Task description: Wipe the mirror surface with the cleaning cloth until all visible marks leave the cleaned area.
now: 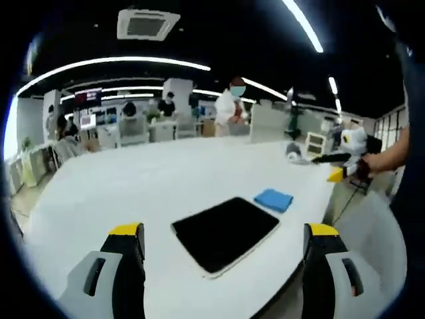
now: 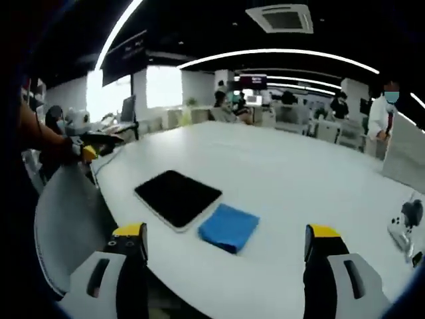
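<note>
Cloth and mirror lie flat on the worktop, both hand-held grippers spread wide with nothing in them.

In the right gripper view the blue cleaning cloth [image 2: 229, 227] lies at about 12 o'clock from the right hand-held gripper [image 2: 226, 249], just ahead of its jaws and near the worktop [image 2: 292, 173] edge, with the dark mirror [image 2: 177, 197] touching it at 10 o'clock. In the left gripper view the mirror [image 1: 226, 232] sits dead ahead of the left hand-held gripper [image 1: 226, 249], its long axis running toward 2 o'clock, where the cloth [image 1: 273, 199] rests just beyond its far corner. The right hand-held gripper looks nearer the cloth, so it seems best placed to pick it up.
</note>
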`<state>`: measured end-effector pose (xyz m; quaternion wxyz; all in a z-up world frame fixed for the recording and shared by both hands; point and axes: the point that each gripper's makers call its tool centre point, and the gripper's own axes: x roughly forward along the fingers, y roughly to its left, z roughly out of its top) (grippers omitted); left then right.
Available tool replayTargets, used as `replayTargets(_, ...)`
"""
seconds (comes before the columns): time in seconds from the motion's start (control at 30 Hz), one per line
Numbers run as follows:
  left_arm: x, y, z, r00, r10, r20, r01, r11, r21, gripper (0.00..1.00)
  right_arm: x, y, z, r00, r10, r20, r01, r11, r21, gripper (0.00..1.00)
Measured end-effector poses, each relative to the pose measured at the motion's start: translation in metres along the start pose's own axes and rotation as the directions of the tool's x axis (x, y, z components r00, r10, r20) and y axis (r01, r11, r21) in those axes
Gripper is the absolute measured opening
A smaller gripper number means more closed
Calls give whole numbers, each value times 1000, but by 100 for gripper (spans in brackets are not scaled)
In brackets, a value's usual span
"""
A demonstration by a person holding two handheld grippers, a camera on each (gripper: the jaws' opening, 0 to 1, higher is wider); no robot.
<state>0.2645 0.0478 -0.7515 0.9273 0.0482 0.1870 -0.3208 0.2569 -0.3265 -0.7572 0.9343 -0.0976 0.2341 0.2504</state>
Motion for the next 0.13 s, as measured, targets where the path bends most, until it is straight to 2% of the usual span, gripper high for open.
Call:
replayTargets(0.03, 5, -1, -8, 1000, -2, -19, 1, 999, -45, 100, -1, -7, -2, 1000, -17, 11, 17, 999, 31, 97)
replayTargets(0.07, 8, -3, -19, 993, -7, -119, 7, 1000, 0, 100, -4, -16, -12, 998, -56, -19, 57, 996, 75, 98)
replayTargets(0.1, 10, -1, -13, 995, 25, -96, -19, 998, 55, 100, -8, -20, -16, 996, -81, -43, 85, 991, 99, 99)
replayTargets(0.13, 10, 3, -3, 997, 71, -24, -66, 983, 172, 100, -13, -22, -11, 993, -114, -18, 116, 986, 117, 100)
